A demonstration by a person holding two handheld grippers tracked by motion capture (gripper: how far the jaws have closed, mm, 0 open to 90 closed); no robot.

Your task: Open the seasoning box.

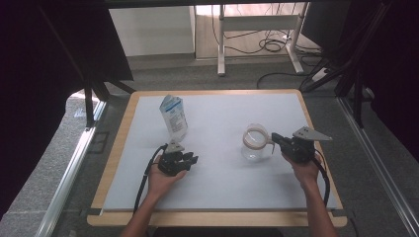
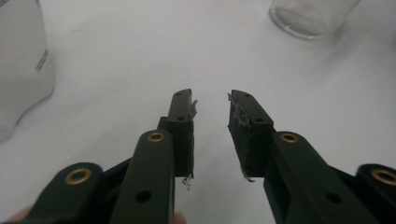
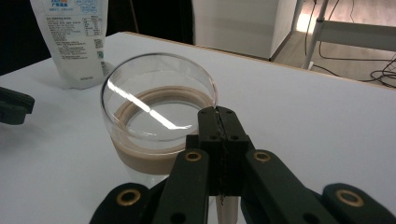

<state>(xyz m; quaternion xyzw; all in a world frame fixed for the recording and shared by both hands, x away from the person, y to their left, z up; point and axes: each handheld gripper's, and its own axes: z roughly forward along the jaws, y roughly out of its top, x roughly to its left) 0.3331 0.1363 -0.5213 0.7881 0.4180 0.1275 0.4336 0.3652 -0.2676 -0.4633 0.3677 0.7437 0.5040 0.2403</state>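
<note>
Black jaws of my left gripper (image 2: 211, 105) stand parted over bare white table (image 1: 222, 168), with nothing between the pads. No earlier moment is on hand to compare, so I only say they gape a little, scraps of torn tape clinging to the inner faces. In the high view that gripper (image 1: 190, 160) sits at the near left of the table, my left hand (image 1: 163, 180) behind it, its cable trailing back toward me.

My right gripper (image 3: 219, 114) is at the near right, jaws pressed together. They pinch the handle of the glass mug (image 3: 159, 126), whose rim lies just beyond the jaw tips. The mug stands upright, clear-walled, with a tan band around it. From above, the mug (image 1: 255, 143) is right of the table's centre, touching the right gripper (image 1: 274, 139), with my right hand (image 1: 306, 170) gripping the tool.

Farther off and to the left stands a white and blue pouch (image 1: 174, 118), upright, just beyond my left gripper and well apart from the mug.
</note>
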